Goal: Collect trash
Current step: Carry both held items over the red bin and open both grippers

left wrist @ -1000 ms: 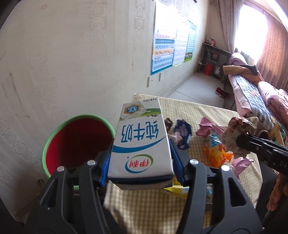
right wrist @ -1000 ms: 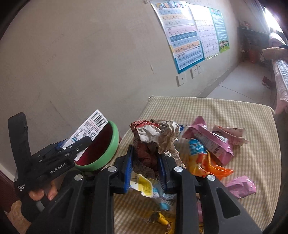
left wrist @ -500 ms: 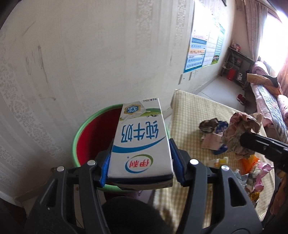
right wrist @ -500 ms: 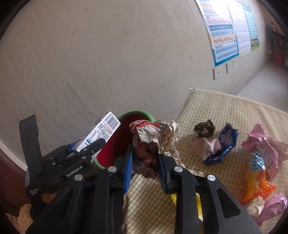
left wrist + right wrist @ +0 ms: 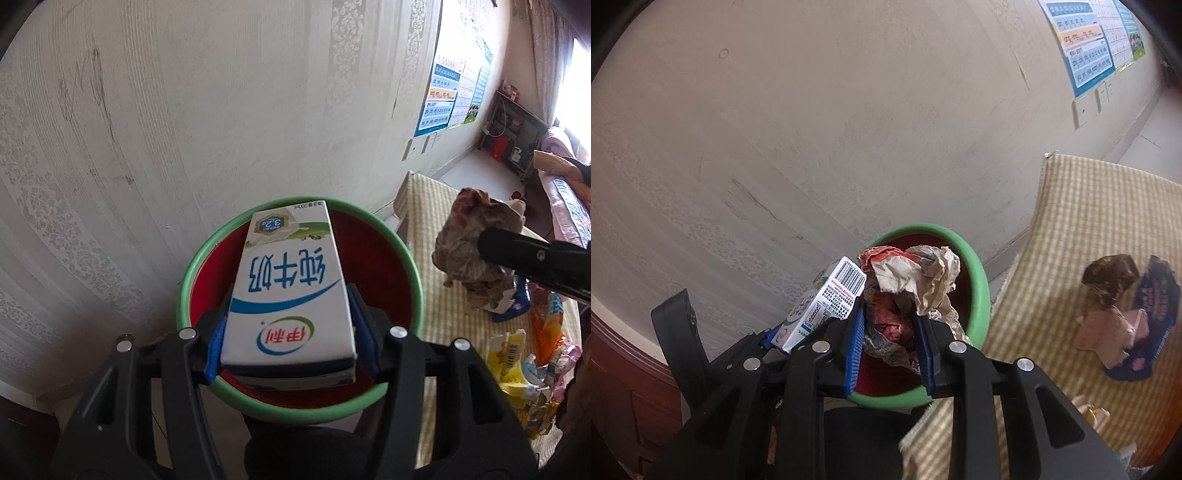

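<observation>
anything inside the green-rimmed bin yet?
Visible red interior of the bin looks bare; the milk carton in the left gripper covers its middle, so contents there are hidden.

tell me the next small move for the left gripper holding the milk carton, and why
Probably open the left gripper and let go: its pads clamp the white and blue milk carton, which sits framed inside the green rim of the red bin, so it looks likely to drop in.

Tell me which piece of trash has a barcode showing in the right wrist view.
The milk carton, clamped in the left gripper. The crumpled paper wrapper beside it shows none.
</observation>
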The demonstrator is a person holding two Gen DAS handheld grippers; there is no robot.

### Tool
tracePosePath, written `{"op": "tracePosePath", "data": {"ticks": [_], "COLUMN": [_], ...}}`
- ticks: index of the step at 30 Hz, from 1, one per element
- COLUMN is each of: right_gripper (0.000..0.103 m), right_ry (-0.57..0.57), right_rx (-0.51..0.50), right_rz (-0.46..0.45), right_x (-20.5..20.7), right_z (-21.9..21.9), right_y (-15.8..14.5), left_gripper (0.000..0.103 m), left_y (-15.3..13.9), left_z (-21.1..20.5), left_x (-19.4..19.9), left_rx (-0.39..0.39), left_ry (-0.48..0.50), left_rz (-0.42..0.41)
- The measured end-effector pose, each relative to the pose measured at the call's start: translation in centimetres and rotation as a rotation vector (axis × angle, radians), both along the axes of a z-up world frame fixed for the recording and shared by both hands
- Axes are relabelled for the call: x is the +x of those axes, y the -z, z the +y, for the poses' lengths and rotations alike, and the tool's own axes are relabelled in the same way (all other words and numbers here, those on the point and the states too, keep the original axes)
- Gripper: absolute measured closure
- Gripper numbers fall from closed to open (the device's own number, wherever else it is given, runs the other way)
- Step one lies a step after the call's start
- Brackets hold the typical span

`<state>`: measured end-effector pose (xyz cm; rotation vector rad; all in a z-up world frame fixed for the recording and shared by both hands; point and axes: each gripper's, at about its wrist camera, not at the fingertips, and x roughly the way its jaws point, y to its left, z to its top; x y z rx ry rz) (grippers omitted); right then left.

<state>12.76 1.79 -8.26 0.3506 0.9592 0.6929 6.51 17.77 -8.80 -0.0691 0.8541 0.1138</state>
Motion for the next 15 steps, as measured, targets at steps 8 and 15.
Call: {"op": "tracePosePath", "data": {"ticks": [8,15], "right_gripper": [0.04,0.032], "right_ry": [-0.002,0.068], "right_rx": [0.031,-0.088], "right_rz": [0.01,-0.108], "right_x": [0.7,-1.5], "right_z": [1.1,-5.0], "right_y": [0.4,-2.0], "left_gripper": [0.029,0.026], "left_y": [1.1,0.3], "left_z": [1.2,0.1], "left_x": [0.3,-0.5], "left_rx": [-0.02,-0.044], "left_ry": [-0.044,-0.028], "left_rz": [0.019,0.001]}}
